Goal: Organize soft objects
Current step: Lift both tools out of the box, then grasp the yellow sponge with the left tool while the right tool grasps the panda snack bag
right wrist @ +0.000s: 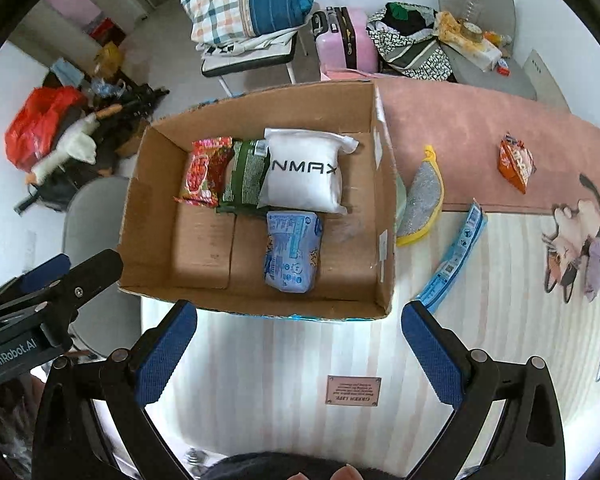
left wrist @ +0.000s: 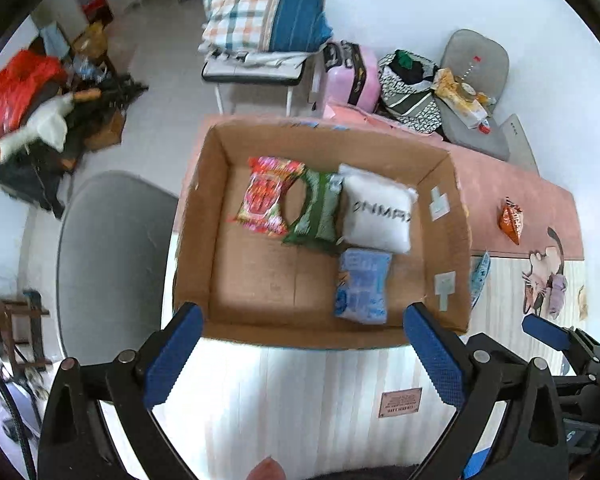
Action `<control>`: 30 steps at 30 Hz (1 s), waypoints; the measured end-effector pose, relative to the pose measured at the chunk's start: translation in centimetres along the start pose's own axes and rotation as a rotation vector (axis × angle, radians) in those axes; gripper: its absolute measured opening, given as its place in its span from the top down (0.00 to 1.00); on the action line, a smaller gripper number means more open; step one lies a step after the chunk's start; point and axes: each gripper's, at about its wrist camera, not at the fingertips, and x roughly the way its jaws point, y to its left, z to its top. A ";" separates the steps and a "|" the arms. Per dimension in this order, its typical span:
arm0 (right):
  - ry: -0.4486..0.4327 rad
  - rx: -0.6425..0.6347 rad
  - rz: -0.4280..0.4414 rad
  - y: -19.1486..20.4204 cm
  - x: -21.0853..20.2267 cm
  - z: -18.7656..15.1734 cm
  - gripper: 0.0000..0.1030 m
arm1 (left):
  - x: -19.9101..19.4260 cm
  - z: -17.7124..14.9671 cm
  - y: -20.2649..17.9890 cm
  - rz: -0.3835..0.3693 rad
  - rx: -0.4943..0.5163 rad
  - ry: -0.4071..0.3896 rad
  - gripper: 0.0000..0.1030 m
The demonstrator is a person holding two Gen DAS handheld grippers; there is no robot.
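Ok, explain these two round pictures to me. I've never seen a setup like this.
No robot here: a person holds a two-finger tool in each hand, and a wide-angle camera on each tool looks along its blue-padded jaws. One picture comes from the left gripper, the other from the right gripper. Both stand open and hold nothing.

Ahead of them sits an open cardboard box on a table with a pink and striped cover. Inside lie four soft packs: red, green, white and pale blue. Outside the box, to its right, lie a yellow-edged scrubbing pad, a flat blue packet and an orange snack bag.
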 end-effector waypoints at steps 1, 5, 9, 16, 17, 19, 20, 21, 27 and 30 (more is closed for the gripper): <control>-0.002 0.022 0.010 -0.9 -0.3 0.1 0.00 | -0.2 0.4 -1.0 0.012 0.022 -0.008 0.00; -0.031 0.176 0.007 -8.2 -1.9 1.4 0.00 | -0.6 2.7 -6.9 0.062 0.170 -0.047 0.00; -0.034 0.315 -0.021 -16.4 -2.5 2.9 0.00 | 1.8 5.4 -16.3 0.108 0.428 -0.032 0.00; 0.003 0.534 0.005 -30.1 -1.6 5.1 0.00 | 12.9 8.6 -28.5 0.113 0.719 0.283 0.01; 0.008 0.549 0.015 -31.3 -1.3 5.5 0.00 | 14.7 8.9 -29.4 0.132 0.719 0.321 0.02; 0.018 0.563 0.030 -33.3 -0.6 6.4 0.00 | 17.5 9.0 -31.0 0.151 0.733 0.379 0.03; 0.028 0.567 0.040 -34.2 -0.1 7.1 0.00 | 18.9 9.0 -31.7 0.162 0.742 0.411 0.06; 0.040 0.568 0.049 -34.8 0.4 7.7 0.00 | 20.3 9.1 -32.2 0.169 0.747 0.442 0.07; 0.122 0.602 0.114 -37.9 6.0 11.9 0.00 | 25.2 8.9 -33.1 0.168 0.725 0.579 0.07; 0.168 0.639 0.135 -38.9 9.3 13.8 0.03 | 27.5 8.6 -32.9 0.181 0.709 0.640 0.07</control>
